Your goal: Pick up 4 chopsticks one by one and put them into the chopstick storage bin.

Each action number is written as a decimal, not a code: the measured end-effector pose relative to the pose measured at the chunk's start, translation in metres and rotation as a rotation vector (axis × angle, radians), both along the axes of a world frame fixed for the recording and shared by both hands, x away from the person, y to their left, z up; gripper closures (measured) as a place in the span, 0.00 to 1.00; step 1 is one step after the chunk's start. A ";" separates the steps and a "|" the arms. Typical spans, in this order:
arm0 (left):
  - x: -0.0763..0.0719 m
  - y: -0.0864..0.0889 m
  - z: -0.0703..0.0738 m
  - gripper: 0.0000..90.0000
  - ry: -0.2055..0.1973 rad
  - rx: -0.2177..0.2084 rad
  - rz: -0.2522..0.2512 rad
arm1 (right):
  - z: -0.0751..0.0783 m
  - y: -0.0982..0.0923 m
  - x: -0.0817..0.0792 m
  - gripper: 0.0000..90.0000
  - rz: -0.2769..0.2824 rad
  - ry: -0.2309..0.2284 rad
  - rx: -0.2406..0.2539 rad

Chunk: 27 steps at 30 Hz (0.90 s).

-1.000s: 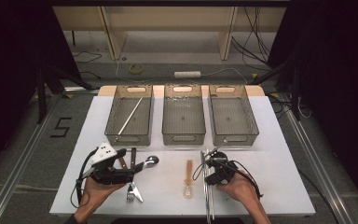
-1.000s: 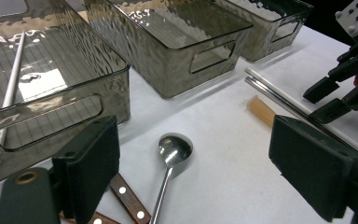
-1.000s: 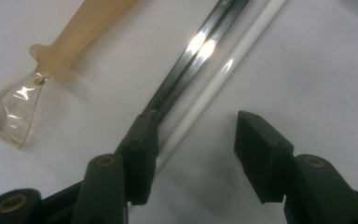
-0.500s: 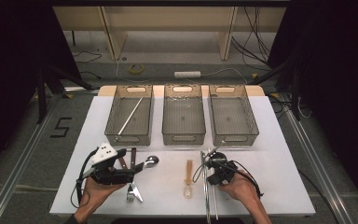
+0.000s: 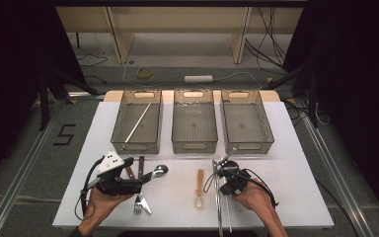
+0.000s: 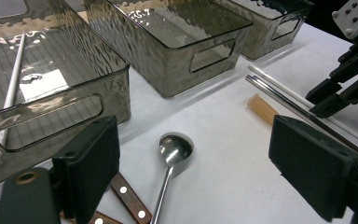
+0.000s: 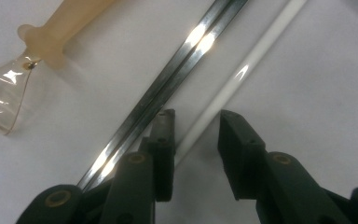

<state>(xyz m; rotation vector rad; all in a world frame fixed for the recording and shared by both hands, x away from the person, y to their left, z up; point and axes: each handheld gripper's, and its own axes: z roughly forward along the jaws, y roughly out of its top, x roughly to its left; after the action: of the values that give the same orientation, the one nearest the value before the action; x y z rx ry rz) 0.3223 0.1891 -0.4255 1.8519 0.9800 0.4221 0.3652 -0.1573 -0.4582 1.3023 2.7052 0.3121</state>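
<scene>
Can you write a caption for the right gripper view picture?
Right gripper straddles a white chopstick, jaws not yet touching it, beside metal chopsticks.

Right gripper [image 7: 193,135] straddles white chopstick [image 7: 242,70]; steel chopsticks [image 7: 177,70] just outside its left jaw, clear spoon [image 7: 37,42] farther left. Three bins [image 5: 193,123] beyond both grippers. Metal spoon [image 6: 172,154] ahead of left gripper [image 6: 200,158]; knife handles [image 6: 130,200] by its left jaw.

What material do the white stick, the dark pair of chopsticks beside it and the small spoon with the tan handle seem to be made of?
White stick: probably glossy plastic or ceramic; it is plain white with a soft highlight.
Dark chopsticks: likely polished metal, given the sharp bright reflections.
Small spoon: matte tan handle, perhaps wood or plastic; the bowl is see-through, so clear plastic or glass.
</scene>
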 end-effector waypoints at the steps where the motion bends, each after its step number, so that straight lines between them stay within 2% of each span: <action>1: 0.000 0.000 0.000 0.18 0.000 0.000 0.000 | 0.000 0.000 0.000 0.75 0.001 0.001 0.001; 20: 0.000 0.000 0.000 0.18 -0.001 0.001 -0.004 | 0.001 -0.006 0.004 0.84 -0.016 0.016 0.022; 27: -0.001 0.000 0.001 0.18 -0.003 0.001 -0.004 | 0.001 -0.006 0.004 0.85 -0.026 0.016 0.014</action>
<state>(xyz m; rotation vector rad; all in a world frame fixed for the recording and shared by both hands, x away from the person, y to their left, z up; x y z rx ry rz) 0.3217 0.1889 -0.4247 1.8532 0.9748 0.4226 0.3695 -0.1630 -0.4571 1.3481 2.7017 0.3203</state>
